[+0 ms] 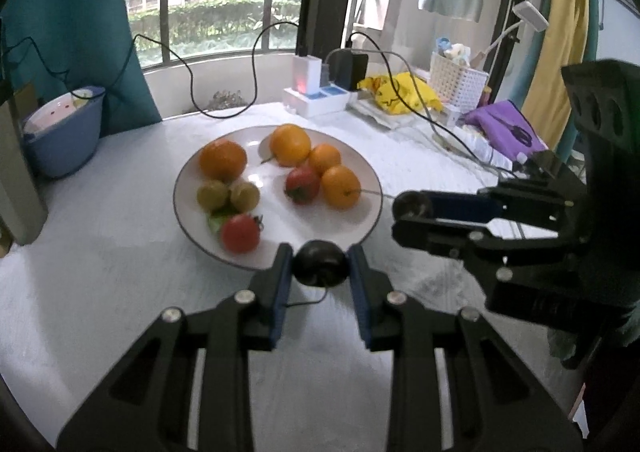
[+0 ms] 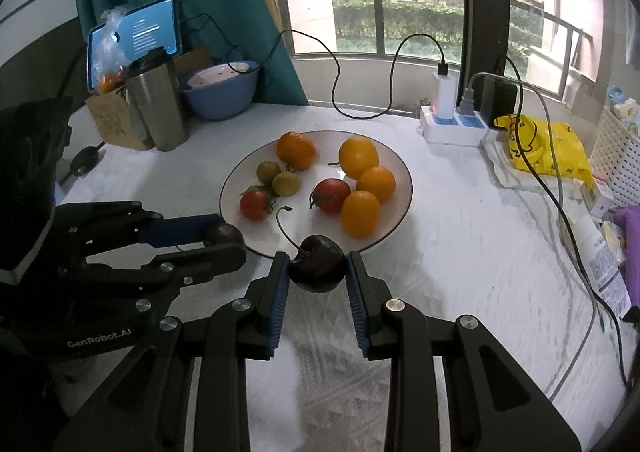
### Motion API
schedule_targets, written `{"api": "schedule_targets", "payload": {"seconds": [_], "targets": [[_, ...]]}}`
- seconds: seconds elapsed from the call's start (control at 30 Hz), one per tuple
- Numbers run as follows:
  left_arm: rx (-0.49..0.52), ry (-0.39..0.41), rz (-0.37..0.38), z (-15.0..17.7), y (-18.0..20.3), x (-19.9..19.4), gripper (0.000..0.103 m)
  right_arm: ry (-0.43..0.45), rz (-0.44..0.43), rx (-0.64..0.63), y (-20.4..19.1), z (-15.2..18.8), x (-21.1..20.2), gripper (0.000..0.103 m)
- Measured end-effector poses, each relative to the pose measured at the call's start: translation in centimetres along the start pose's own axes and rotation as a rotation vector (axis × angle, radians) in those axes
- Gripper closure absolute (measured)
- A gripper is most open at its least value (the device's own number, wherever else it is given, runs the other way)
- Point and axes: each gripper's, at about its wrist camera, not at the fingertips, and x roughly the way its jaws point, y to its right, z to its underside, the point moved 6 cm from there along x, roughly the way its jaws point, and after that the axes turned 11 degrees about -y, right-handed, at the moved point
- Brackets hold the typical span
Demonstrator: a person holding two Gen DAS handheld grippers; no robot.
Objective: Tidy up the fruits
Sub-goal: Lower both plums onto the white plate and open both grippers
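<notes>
A: Left gripper?
B: Jaws pinching a dark cherry, stem hanging below it, held just past the plate rim at 6 o'clock.

A: Right gripper?
B: Same: clamped on a second dark cherry, stem curling up toward 11 o'clock, over the near rim of the plate.

A: Plate contents?
B: In the left view: four oranges from 11 to 3 o'clock, two red tomatoes, one centre, one at 7, and two green fruits at 9. All on the white table.

A: Both grippers visible to each other?
B: Yes, each shows at the other's side edge.
</notes>
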Motion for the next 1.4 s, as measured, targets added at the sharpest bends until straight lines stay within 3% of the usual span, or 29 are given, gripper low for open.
{"api": "schedule_targets", "payload": {"seconds": [0.5,1.0,1.3,1.4], "targets": [[-0.068,-0.041,0.044,-1.1,-2.1,3.1,0.074,-0.029,-0.013,0.03,0.9,-1.9,3.3,0.072],[-0.08,-0.045,0.047,-0.9,-2.3,2.7,0.073,-0.044,0.002,0.044,0.5,-1.9,3.9,0.071],[-0.081,0.002,0.038,-0.7,-1.9,0.6,0.057,-0.025,0.021,0.059,0.0,-1.3,2.4,0.071],[-0.075,0.023,0.028,-0.5,-1.6,-0.4,0.057,-0.02,0.028,0.058,-0.2,-1.0,1.8,0.071]]}}
